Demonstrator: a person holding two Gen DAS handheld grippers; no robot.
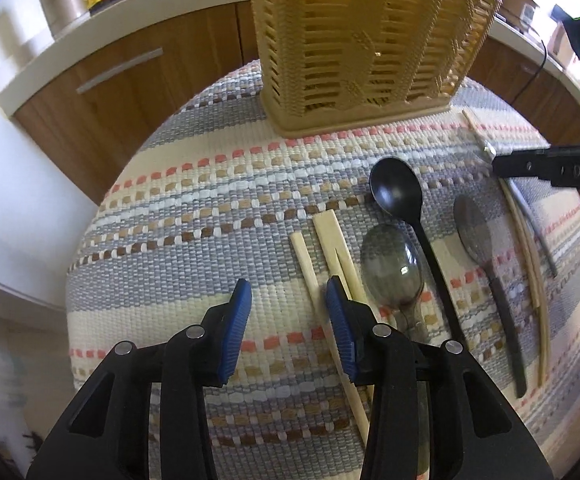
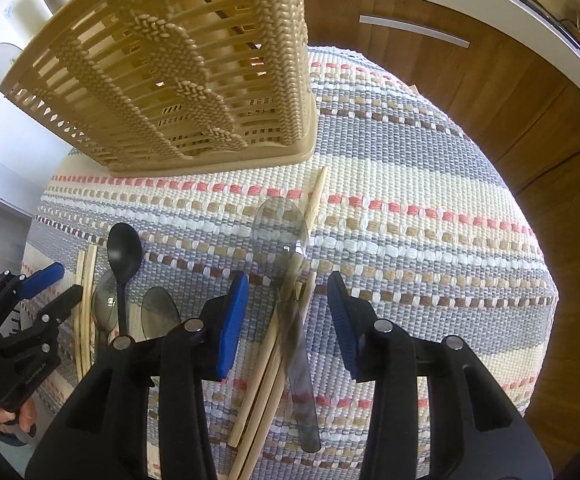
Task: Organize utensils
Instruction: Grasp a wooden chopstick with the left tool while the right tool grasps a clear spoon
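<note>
Blue-padded fingers of the left gripper (image 1: pixel 288 300) stand partly apart near the cloth, nothing pinched: a single chopstick (image 1: pixel 307 268) lies in the gap, toward the 3 o'clock pad, and that pad rests on or just over the chopstick pair (image 1: pixel 336 248) beside it. The right gripper (image 2: pixel 288 308) is likewise parted and empty-handed, straddling the clear spoon (image 2: pixel 296 312) and the chopsticks (image 2: pixel 266 360) crossing beneath its handle; neither pad touches them yet.

Out from the left gripper, toward 2 o'clock, lie a smoky clear spoon (image 1: pixel 392 270), a black spoon (image 1: pixel 396 190) and a grey spoon (image 1: pixel 475 232), all close together on the striped woven cloth (image 1: pixel 194 240). At 12 o'clock stands the slatted beige basket (image 1: pixel 366 40), the likely home for everything here.

Risks, as I judge them: the left gripper may shut on one stick and nudge the pair sideways into the smoky spoon, or catch two sticks unevenly so one slips out on the lift. On the right, closing over stacked spoon and sticks could grab both, or squeeze the smooth handle so it skates off the sticks. Thin, flat pieces on a soft weave also invite pads snagging the cloth and dragging it, which would shift the basket and every utensil.
</note>
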